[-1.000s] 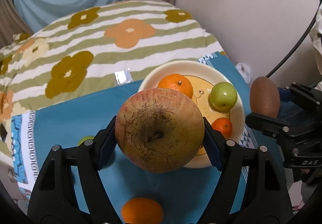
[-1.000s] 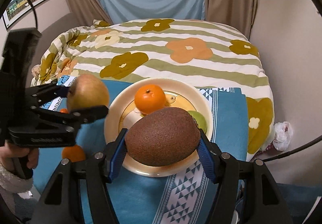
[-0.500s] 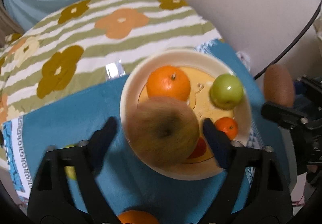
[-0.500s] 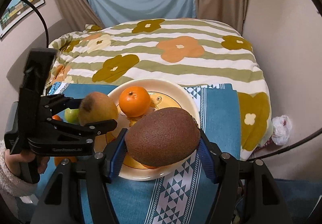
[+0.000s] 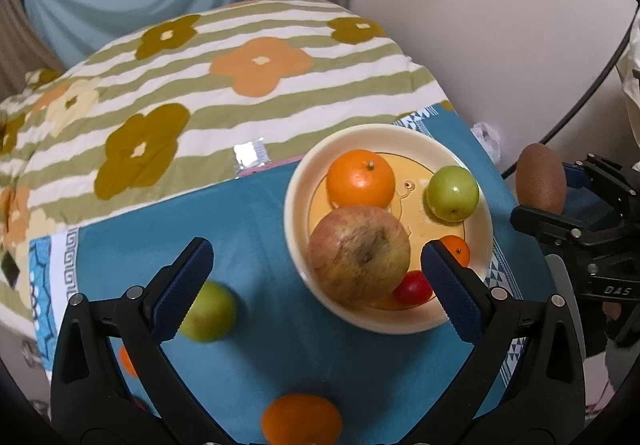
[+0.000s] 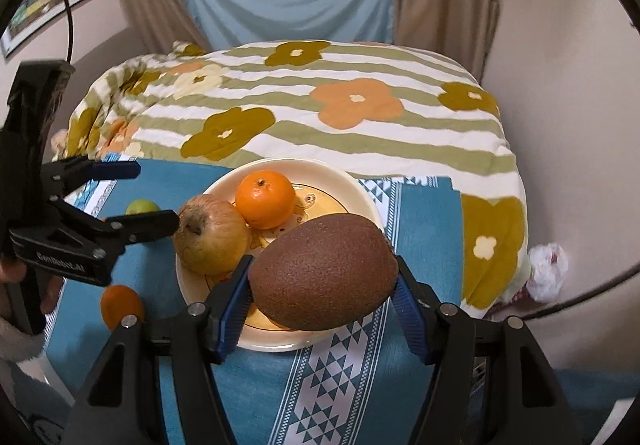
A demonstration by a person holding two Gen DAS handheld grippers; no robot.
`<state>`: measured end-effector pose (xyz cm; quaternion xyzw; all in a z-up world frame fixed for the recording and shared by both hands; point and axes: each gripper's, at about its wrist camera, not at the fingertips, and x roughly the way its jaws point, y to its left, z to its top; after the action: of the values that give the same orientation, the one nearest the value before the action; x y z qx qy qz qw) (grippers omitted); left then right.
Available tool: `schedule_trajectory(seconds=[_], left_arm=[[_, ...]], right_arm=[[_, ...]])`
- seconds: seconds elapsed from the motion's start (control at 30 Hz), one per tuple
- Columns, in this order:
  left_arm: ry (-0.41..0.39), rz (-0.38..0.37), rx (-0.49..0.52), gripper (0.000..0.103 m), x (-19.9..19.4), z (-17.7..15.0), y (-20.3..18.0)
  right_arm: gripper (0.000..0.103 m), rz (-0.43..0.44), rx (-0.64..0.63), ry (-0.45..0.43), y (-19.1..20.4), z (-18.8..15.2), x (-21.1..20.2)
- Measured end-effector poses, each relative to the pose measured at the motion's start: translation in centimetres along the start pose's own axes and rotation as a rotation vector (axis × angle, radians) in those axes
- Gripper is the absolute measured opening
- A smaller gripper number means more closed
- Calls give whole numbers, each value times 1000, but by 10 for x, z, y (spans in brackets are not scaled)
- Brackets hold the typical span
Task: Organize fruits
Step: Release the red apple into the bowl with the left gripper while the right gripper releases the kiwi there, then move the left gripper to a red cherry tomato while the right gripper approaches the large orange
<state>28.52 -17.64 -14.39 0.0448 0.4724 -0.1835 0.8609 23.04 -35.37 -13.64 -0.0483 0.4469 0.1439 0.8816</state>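
Observation:
A cream plate (image 5: 296,201) on the blue cloth holds a large reddish-yellow apple (image 5: 359,252), an orange (image 5: 361,178), a green apple (image 5: 452,193), a small orange (image 5: 456,249) and a small red fruit (image 5: 414,287). My left gripper (image 5: 316,285) is open and empty, just above the plate's near-left side; it also shows in the right wrist view (image 6: 156,197). My right gripper (image 6: 322,293) is shut on a brown kiwi (image 6: 324,271), held above the plate's (image 6: 320,171) near edge. The big apple (image 6: 212,239) lies at the plate's left.
A green apple (image 5: 208,311) and an orange (image 5: 302,421) lie on the blue cloth (image 5: 248,221) left of and in front of the plate. A flowered striped blanket (image 5: 224,77) covers the bed behind. A wall stands at the right.
My left gripper has opened and let go of the big apple, which now lies on the plate. My right gripper still holds the kiwi over the plate's near edge.

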Motion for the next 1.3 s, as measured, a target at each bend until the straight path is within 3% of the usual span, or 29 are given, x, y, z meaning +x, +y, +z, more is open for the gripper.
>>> schedule_trajectory(seconds=[0.53, 0.8, 1.0, 1.1, 1.13, 1.17, 1.3], left_arm=[[5, 84, -112, 103, -22, -36, 30], [34, 78, -157, 103, -15, -46, 36], [30, 74, -167, 103, -16, -47, 33], [23, 80, -171, 103, -18, -47, 33], [23, 80, -173, 103, -19, -46, 33], [21, 81, -175, 103, -19, -47, 33], [19, 87, -174, 103, -23, -48, 32]], right_arm=[[61, 21, -430, 48, 48, -8, 59], [61, 57, -426, 48, 52, -15, 71], [62, 26, -435, 37, 54, -13, 71], [74, 28, -433, 16, 54, -14, 68], [86, 28, -431, 9, 53, -13, 67], [93, 30, -426, 3, 53, -13, 65], [93, 31, -392, -7, 47, -13, 59]])
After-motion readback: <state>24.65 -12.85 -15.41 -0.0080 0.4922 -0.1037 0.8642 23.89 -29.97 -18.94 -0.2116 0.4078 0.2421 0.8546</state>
